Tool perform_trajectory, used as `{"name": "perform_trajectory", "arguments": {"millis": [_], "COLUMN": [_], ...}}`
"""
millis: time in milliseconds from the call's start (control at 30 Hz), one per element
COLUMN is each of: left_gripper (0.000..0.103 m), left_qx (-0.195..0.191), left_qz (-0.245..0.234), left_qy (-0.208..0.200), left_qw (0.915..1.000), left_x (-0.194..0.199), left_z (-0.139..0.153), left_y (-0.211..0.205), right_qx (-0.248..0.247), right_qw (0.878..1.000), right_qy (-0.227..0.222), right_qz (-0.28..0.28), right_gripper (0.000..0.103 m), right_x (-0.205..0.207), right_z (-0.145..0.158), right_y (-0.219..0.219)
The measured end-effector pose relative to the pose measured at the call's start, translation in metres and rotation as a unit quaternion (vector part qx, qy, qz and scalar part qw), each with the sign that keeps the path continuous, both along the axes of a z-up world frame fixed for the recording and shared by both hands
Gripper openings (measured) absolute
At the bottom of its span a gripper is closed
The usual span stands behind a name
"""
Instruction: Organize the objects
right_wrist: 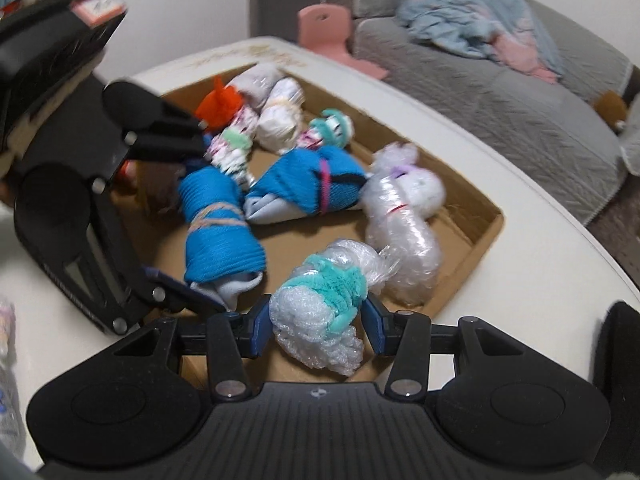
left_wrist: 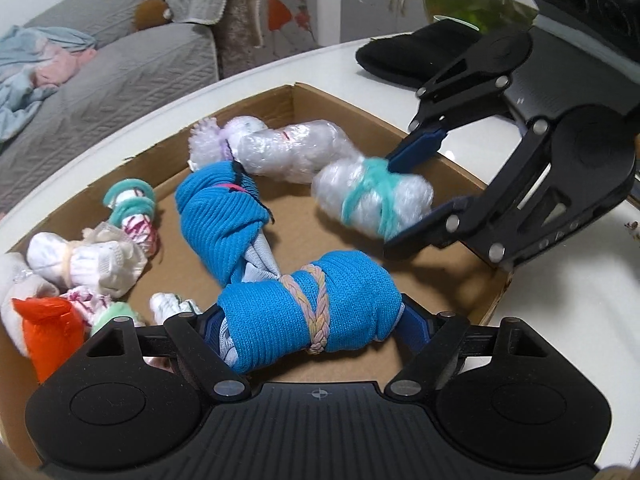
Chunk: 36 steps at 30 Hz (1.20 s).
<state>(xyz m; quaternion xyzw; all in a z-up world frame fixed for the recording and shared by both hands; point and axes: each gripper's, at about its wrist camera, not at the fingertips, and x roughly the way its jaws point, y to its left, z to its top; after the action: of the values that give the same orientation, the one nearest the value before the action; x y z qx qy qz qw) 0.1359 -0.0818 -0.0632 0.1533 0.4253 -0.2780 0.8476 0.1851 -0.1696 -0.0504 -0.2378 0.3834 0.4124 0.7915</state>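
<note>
A shallow cardboard box (left_wrist: 416, 136) (right_wrist: 486, 216) on a white table holds several tied bundles. My left gripper (left_wrist: 310, 318) is shut on a blue knitted bundle (left_wrist: 308, 312) tied with a pastel braid; it also shows in the right wrist view (right_wrist: 218, 236). My right gripper (right_wrist: 316, 326) (left_wrist: 416, 192) is shut on a bubble-wrap bundle (right_wrist: 320, 312) (left_wrist: 372, 196) tied with teal yarn, over the box's near right part. A second blue bundle (left_wrist: 220, 208) (right_wrist: 308, 186) and a clear bubble-wrap roll (left_wrist: 292, 152) (right_wrist: 404, 236) lie in the box.
Small white, teal and orange bundles (left_wrist: 84, 264) (right_wrist: 272, 120) crowd the box's far end. A black pouch (left_wrist: 416, 56) lies on the table. A grey sofa (left_wrist: 120, 64) (right_wrist: 520, 120) with clothes stands beyond. A pink object (right_wrist: 332, 36) is at the table edge.
</note>
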Motion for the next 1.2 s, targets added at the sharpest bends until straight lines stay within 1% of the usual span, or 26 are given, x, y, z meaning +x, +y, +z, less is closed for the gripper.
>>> {"name": "perform_trajectory", "arguments": {"millis": [67, 167, 267, 333, 533, 567, 633, 733, 833, 867, 900, 1033, 1133, 1200], "left_gripper": [0.085, 0.086, 0.086, 0.086, 0.089, 0.090, 0.091, 0.094, 0.099, 0.102, 0.102, 0.102, 0.102, 0.102], "left_qx": [-0.002, -0.014, -0.024, -0.024, -0.015, -0.014, -0.012, -0.012, -0.018, -0.021, -0.021, -0.014, -0.028, -0.028], "left_qz": [-0.002, 0.009, 0.020, 0.023, 0.032, 0.033, 0.035, 0.040, 0.043, 0.044, 0.044, 0.051, 0.063, 0.068], "left_qy": [-0.001, -0.001, -0.006, -0.008, -0.002, -0.002, 0.000, 0.001, 0.003, 0.004, 0.005, -0.002, 0.002, -0.006], "left_qw": [1.0000, 0.9999, 0.9995, 0.9994, 0.9994, 0.9994, 0.9993, 0.9991, 0.9989, 0.9988, 0.9988, 0.9986, 0.9976, 0.9973], "left_x": [-0.001, -0.002, -0.006, -0.007, -0.004, -0.003, -0.003, -0.003, -0.005, -0.006, -0.007, -0.013, -0.017, -0.022], "left_z": [-0.002, -0.004, -0.005, -0.004, -0.003, -0.002, -0.002, -0.001, 0.001, 0.002, 0.003, 0.006, 0.012, 0.018], "left_y": [0.000, 0.003, 0.005, 0.005, 0.002, 0.003, 0.003, 0.004, 0.006, 0.006, 0.006, 0.003, 0.006, 0.006], "right_qx": [-0.008, -0.009, -0.018, -0.025, -0.030, -0.031, -0.033, -0.041, -0.042, -0.041, -0.039, -0.045, -0.039, -0.030], "right_qw": [1.000, 1.000, 0.999, 0.999, 0.998, 0.998, 0.998, 0.998, 0.997, 0.997, 0.997, 0.997, 0.997, 0.997], "right_qy": [-0.009, -0.014, -0.033, -0.043, -0.046, -0.046, -0.048, -0.055, -0.062, -0.064, -0.062, -0.064, -0.062, -0.060], "right_qz": [0.010, 0.010, 0.013, 0.010, 0.004, 0.003, 0.006, 0.004, 0.000, -0.002, -0.002, -0.008, -0.020, -0.032], "right_gripper": [0.045, 0.045, 0.049, 0.049, 0.051, 0.052, 0.058, 0.060, 0.067, 0.071, 0.073, 0.074, 0.074, 0.076], "right_x": [-0.004, -0.007, -0.016, -0.020, -0.015, -0.016, -0.017, -0.019, -0.021, -0.021, -0.021, -0.024, -0.025, -0.026], "right_z": [-0.002, -0.002, -0.006, -0.007, -0.006, -0.006, -0.006, -0.004, 0.000, 0.001, 0.003, 0.005, 0.007, 0.010], "right_y": [0.003, 0.005, 0.006, 0.007, 0.008, 0.008, 0.009, 0.010, 0.010, 0.010, 0.010, 0.011, 0.010, 0.009]}}
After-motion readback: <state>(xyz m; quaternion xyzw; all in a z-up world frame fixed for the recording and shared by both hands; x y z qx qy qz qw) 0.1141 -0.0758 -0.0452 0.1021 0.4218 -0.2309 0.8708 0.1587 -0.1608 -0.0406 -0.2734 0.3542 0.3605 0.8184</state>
